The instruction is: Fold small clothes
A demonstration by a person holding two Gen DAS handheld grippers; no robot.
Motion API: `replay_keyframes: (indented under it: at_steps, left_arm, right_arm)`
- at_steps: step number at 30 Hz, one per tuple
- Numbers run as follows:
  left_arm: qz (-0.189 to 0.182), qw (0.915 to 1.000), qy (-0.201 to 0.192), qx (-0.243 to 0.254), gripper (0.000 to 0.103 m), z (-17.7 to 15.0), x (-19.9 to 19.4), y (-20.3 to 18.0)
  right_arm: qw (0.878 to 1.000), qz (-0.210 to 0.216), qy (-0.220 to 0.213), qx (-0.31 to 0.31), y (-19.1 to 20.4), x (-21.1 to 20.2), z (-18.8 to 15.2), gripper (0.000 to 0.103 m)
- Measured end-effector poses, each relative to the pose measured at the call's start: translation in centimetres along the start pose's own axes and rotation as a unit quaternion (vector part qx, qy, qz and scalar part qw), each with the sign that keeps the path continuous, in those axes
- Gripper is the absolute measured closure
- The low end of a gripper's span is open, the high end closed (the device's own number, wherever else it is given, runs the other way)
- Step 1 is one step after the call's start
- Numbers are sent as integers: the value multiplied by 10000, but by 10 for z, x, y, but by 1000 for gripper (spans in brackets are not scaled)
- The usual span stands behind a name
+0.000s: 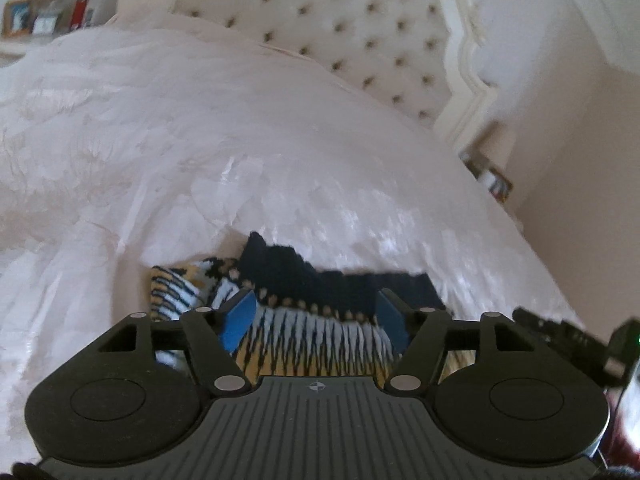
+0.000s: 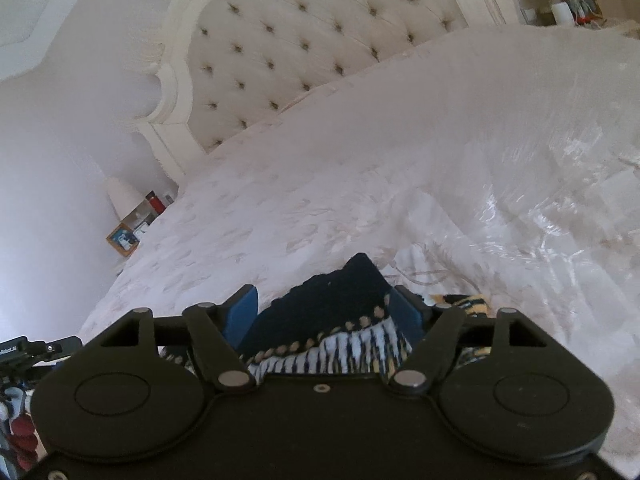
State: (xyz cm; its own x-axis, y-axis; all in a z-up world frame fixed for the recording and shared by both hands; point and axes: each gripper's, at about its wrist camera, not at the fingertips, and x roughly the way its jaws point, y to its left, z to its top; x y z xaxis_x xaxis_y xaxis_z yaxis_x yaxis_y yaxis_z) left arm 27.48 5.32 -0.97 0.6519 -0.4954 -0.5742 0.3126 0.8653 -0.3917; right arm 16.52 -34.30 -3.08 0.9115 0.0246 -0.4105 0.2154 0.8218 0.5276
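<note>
- Left gripper (image 1: 316,308) stands with its blue pads (image 1: 239,317) wide apart, pressing on nothing; the knitted garment (image 1: 320,332) lies on the bedspread below the gap between them.
- Right gripper (image 2: 326,312) is likewise spread wide and holds nothing, with the same garment (image 2: 332,316) showing between and beneath its fingers.
- Knitted garment: dark navy at its far part, then a row of tan dots, then a band of white-and-black zigzag stripes with mustard yellow nearer the camera.
- One navy corner sticks up in a point toward the headboard (image 1: 360,24).
- A striped yellow, black and pale-blue part bunches out past the left gripper's left finger.
- It rests on the pale, shiny bedspread (image 1: 200,140) at the near edge of the bed, well apart from the tufted headboard.
</note>
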Motion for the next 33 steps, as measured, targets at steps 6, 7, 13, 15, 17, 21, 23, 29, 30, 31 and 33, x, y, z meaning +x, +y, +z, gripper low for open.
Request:
replay_keyframes:
  at_steps: [6,7,13,15,17,21,23,29,30,31,33]
  left_arm:
    - [326,9979,285,480,37,-32,5,0]
    - [389,9973,350,509,37,-38,8,3]
    - [717,9936,573,658,38,-65,29,23]
    - [725,9925,648,745,38,-73,34,28]
    - [697,9912,703,880,38,-81,36,30]
    - [604,9906,793,934,38,-90,39,34]
    - [573,9911,779,919,38,-92,39,35]
    - [582,9918,669,924,67,-91,36,32]
    - [612,9917,646,925,73,-91,36,32]
    - [646,9916,642,919,91,-90,36,32]
    - [607,9919,671,889,95,-87,36,32]
  right_arm:
    - [9994,-82,292,-177,1,-13,-23,27]
    - [9992,-101,333,-177,0,-14,-27,27]
    - [9971,-335,585,-350,-12,-8,-49,27]
    - [9960,-430,659,-431,-17,-5,-56,27]
    - [9950,-494,701,-517,-22,-6,-63,27]
    - [9944,-489,762,-544,-30,-7,-71,27]
    - [9945,-471,754,-546,-33,-8,-73,27]
    - [9942,-383,690,-725,-29,-11,-77,40]
    - [9935,-407,711,-795,-27,-11,-78,46]
    - [9926,-422,752,-857,-26,-10,-79,49]
    - [9890,-559,925,-1012,-22,-6,-80,79]
